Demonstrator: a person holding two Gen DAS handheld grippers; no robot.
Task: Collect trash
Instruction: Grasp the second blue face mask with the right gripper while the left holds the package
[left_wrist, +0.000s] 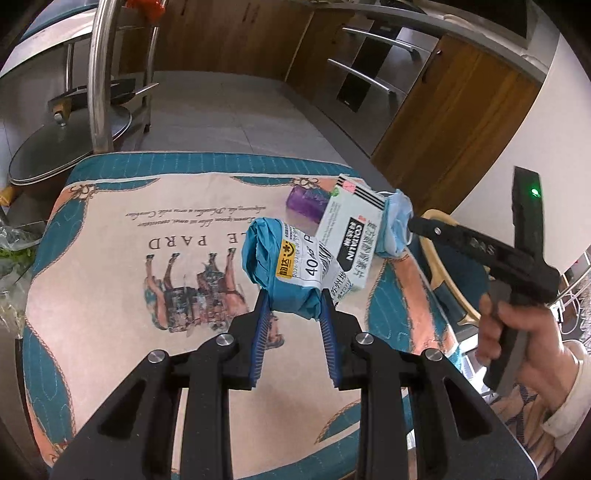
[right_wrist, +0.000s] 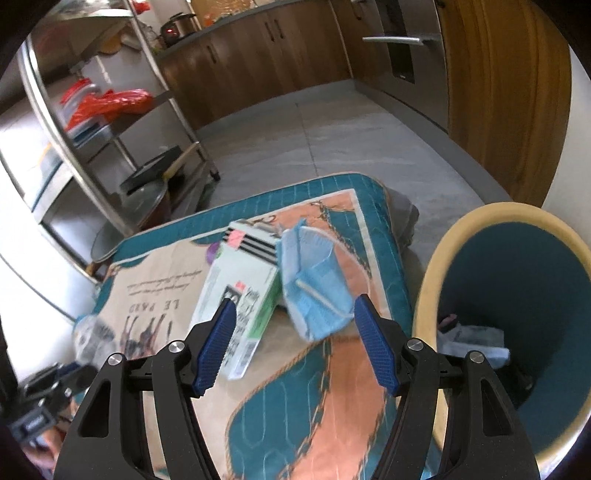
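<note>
Where right wrist looks: bin (right_wrist: 428, 280).

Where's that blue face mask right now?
The blue face mask lies on the patterned cloth, against the right side of the white carton, just ahead of the open right gripper.

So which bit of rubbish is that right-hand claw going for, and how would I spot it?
Look at the table under the teal and peach cloth, near the edge beside the tan bin. There a white carton lies flat, and against its bin side sits the face mask. It is the only soft, pale blue, pleated piece there, between the open right gripper fingers.
</note>
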